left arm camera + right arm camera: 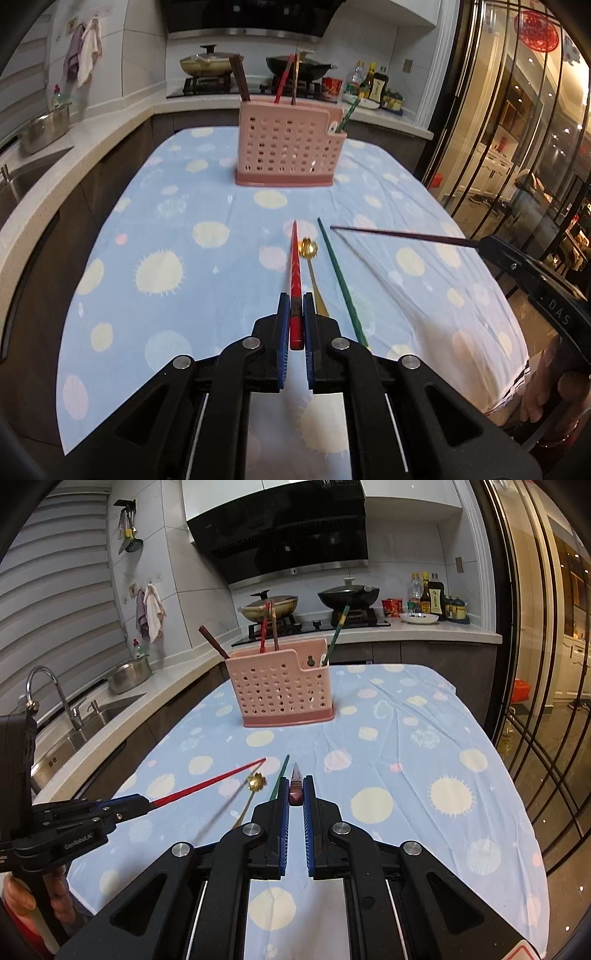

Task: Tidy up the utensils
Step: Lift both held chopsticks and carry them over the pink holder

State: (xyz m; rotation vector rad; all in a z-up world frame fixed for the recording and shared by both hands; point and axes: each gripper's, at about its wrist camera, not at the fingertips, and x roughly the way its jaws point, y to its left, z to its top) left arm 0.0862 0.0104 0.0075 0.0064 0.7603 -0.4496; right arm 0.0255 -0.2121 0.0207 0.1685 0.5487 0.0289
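Left gripper [296,314]: clamped on red chopstick [295,266]; right gripper [296,794]: clamped on purple chopstick [296,792]. Pink holder [282,686] at twelve o'clock on worktop [406,757]. Advice: tilt each stick upright, lower tip-first beside its matching colour.

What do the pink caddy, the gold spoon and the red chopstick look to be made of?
Pink caddy: moulded plastic, matte; uniform colour, punched grid of holes. Gold spoon: likely metal with a gold finish; its bowl glints brightly. Red chopstick, held in the left gripper: smooth and glossy, lacquered wood or plastic; the pictures cannot settle which.
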